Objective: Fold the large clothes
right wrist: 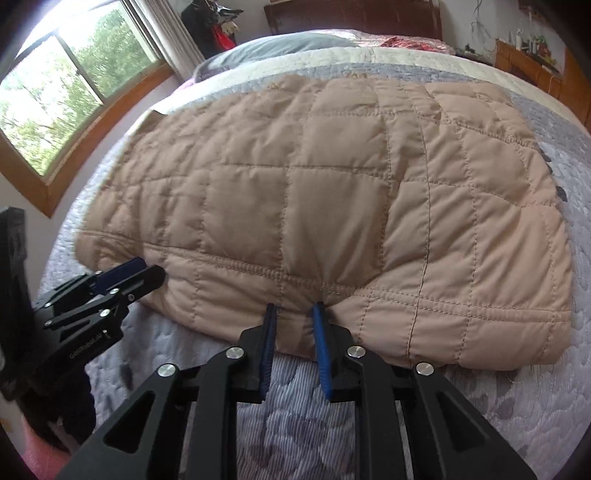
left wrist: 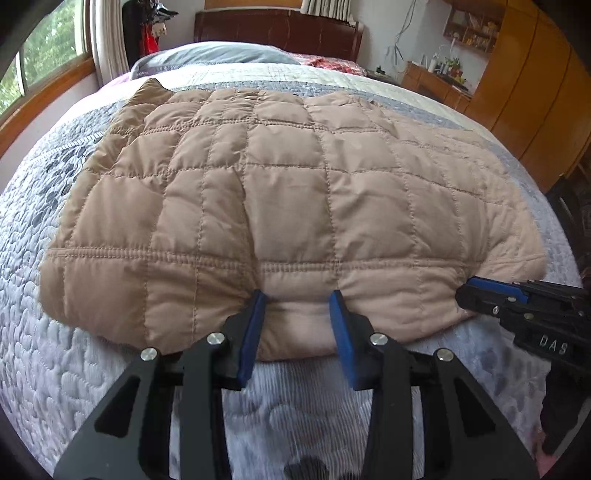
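Observation:
A tan quilted jacket (left wrist: 280, 206) lies folded flat on the bed; it also fills the right wrist view (right wrist: 332, 206). My left gripper (left wrist: 299, 299) has its blue-padded fingers spread open around a bulge of the jacket's near hem, touching the fabric. My right gripper (right wrist: 295, 308) has its fingers closer together, pinching a pucker of the same hem further right. The right gripper shows at the right edge of the left wrist view (left wrist: 480, 291). The left gripper shows at the left of the right wrist view (right wrist: 136, 275).
The bed has a grey-white quilted cover (left wrist: 303, 398) with a grey pillow (left wrist: 218, 55) and a dark wooden headboard (left wrist: 277, 33) at the far end. A window (right wrist: 62, 96) is on the left. Wooden cabinets (left wrist: 524, 96) stand on the right.

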